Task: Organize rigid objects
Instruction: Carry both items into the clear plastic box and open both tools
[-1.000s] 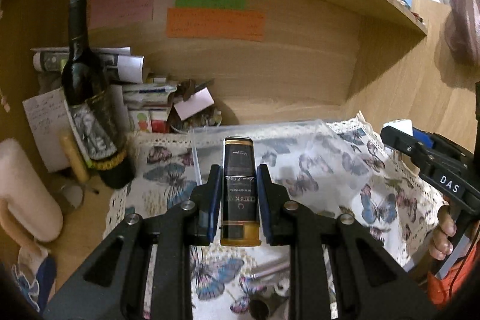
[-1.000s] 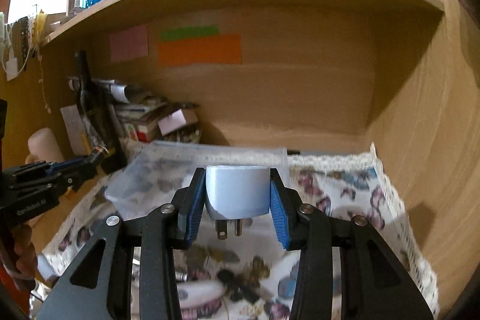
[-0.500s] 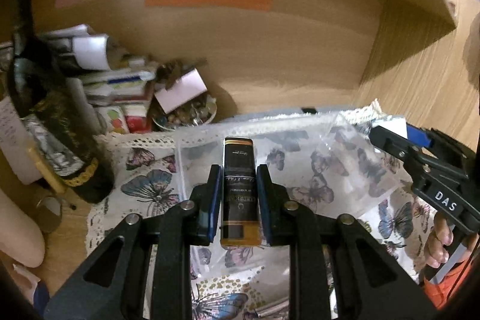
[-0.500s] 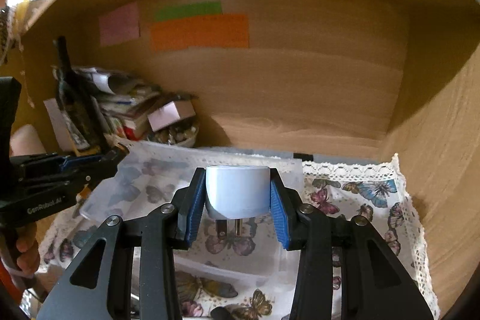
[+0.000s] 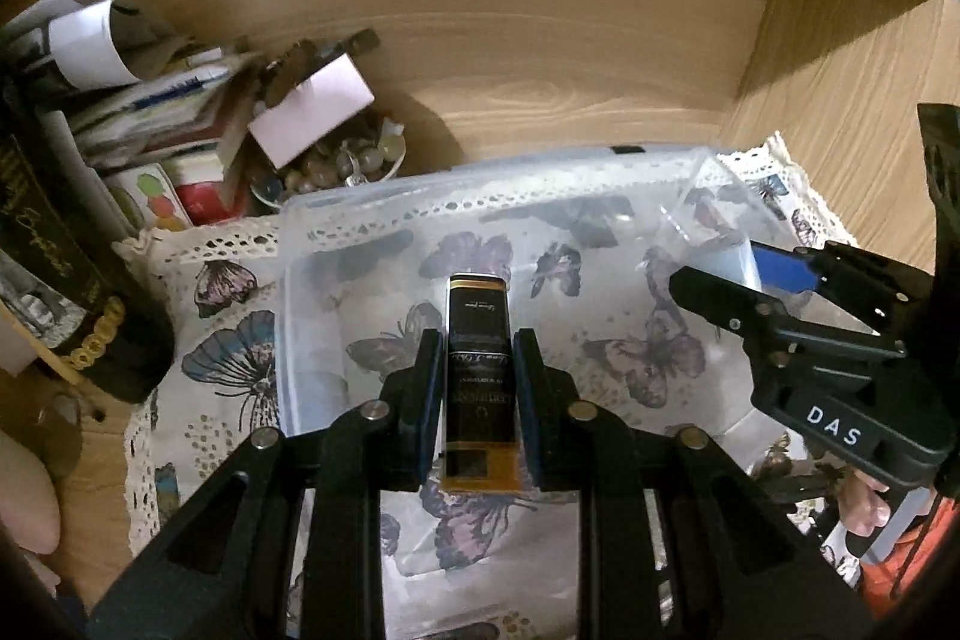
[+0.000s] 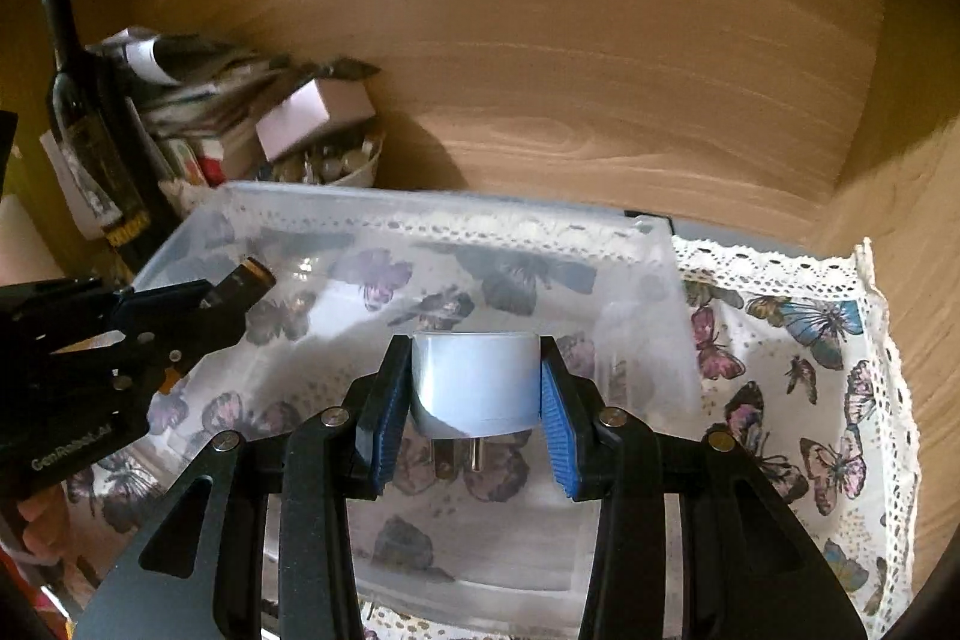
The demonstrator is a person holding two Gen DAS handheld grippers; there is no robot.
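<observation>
Black and gold, the little box (image 5: pixel 478 376) is pinched in the left tongs (image 5: pixel 478 388), over the clear bin (image 5: pixel 288 280) – go low, then let go gently

From the right view, the right tongs (image 6: pixel 474 400) squeeze the white plug (image 6: pixel 474 376) above that bin – both have moved in closer than a second ago

Black tool (image 6: pixel 474 436) frames, blue ribbed pads (image 6: pixel 555 436), silver screws, white "DAS" lettering.
</observation>
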